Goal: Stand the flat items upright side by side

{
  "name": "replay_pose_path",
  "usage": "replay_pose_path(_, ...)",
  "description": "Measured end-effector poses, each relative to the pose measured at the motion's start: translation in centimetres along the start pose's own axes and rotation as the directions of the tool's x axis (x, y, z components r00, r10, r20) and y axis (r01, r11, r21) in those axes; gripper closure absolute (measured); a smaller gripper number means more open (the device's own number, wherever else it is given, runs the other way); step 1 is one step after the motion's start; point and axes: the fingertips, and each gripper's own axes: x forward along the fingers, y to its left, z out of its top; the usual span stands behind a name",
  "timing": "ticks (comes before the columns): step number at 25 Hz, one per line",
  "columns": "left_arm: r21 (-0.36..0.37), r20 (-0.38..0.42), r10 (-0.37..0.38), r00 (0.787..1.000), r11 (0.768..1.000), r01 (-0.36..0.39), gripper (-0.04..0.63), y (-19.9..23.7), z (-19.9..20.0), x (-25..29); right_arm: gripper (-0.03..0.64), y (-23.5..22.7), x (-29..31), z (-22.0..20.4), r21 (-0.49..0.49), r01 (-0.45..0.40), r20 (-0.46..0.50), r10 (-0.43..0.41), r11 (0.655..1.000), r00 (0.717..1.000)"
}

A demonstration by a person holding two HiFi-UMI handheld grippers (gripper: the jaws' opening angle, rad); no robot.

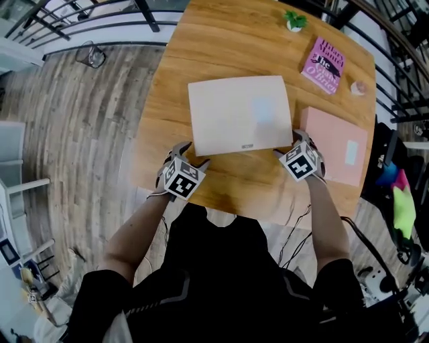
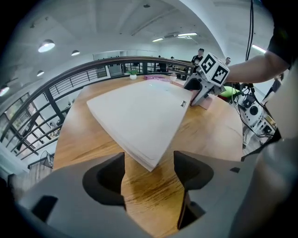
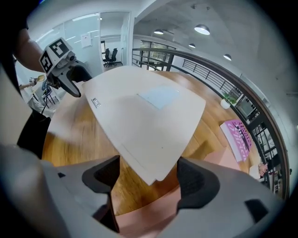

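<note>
A large white flat item [image 1: 238,114] lies in the middle of the wooden table [image 1: 167,100]. To its right a pink flat item [image 1: 335,144] lies flat, and a purple book [image 1: 323,65] lies further back. My left gripper [image 1: 193,157] is at the white item's near left corner and stands open; that corner [image 2: 150,163] sits between the jaws without touching them. My right gripper [image 1: 287,146] is at the near right corner, also open. There the white corner [image 3: 151,176] pokes between the jaws, above the pink item's edge [image 3: 149,211].
A small potted plant [image 1: 295,21] and a small round object [image 1: 358,88] sit near the table's far right edge. Black railings [image 1: 80,20] border the table beyond its far side. The table's near edge runs just below both grippers, close to the person's body.
</note>
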Motion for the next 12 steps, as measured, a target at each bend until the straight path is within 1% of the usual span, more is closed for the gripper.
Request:
replay_pose_path(3, 0.006, 0.0, 0.014, 1.0, 1.0, -0.014, 0.264, 0.1, 0.5, 0.6, 0.238, -0.2, 0.2, 0.1, -0.006, 0.006, -0.007, -0.006, 1.0, 1.0)
replay_pose_path(5, -0.007, -0.001, 0.017, 1.0, 1.0, -0.017, 0.265, 0.3, 0.6, 0.8, 0.242, -0.1, 0.2, 0.1, -0.007, 0.003, -0.007, -0.003, 1.0, 1.0)
replay_pose_path(9, -0.021, -0.001, -0.015, 1.0, 1.0, 0.015, 0.279, 0.7, 0.6, 0.9, 0.268, -0.1, -0.3, 0.3, 0.01, -0.004, -0.009, 0.004, 1.0, 1.0)
replay_pose_path(12, -0.022, -0.005, -0.023, 1.0, 1.0, 0.023, 0.282, 1.0, 0.4, 1.0, 0.278, 0.0, -0.9, 0.8, 0.018, 0.002, -0.001, -0.002, 1.0, 1.0)
